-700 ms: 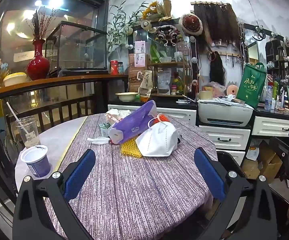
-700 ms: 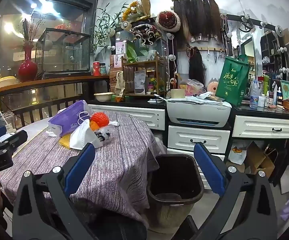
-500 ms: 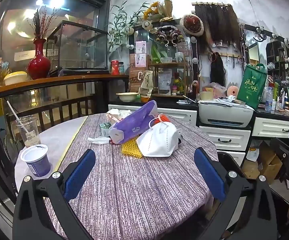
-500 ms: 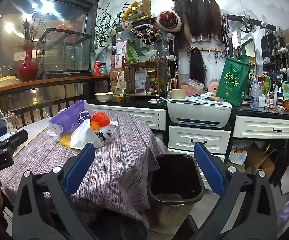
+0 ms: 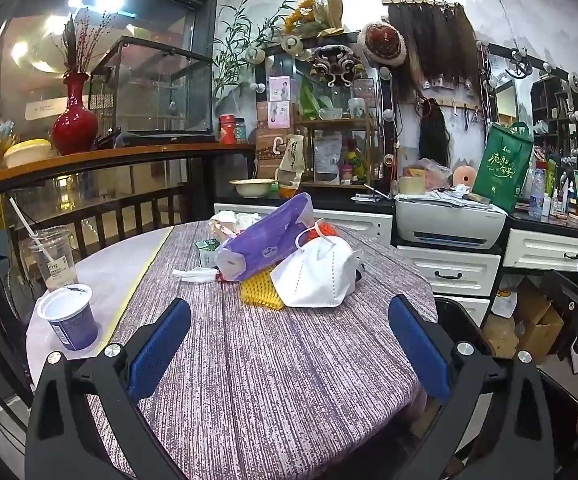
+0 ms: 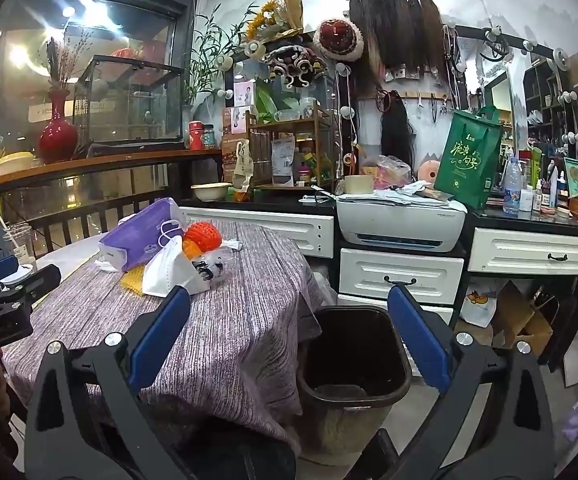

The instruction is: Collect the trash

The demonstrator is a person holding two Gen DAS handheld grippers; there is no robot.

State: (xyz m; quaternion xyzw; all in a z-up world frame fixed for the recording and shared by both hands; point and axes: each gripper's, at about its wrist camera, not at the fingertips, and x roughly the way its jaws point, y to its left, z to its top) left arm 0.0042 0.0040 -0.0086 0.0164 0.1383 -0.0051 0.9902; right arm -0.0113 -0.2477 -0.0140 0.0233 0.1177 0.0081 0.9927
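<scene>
Both hand-held grippers wide, empty, short of the trash.
Left hand-held gripper (image 5: 289, 344) faces the mask (image 5: 317, 276) pile ahead; right hand-held gripper (image 6: 289, 344) over the bin (image 6: 353, 356) for drops.

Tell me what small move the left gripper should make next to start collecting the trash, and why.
Probably ease the left gripper forward toward the white face mask. Its jaws are open and empty, short of the pile, and the mask is the nearest piece, lying on top. The dark bin stands beside the table, apparently empty.
</scene>
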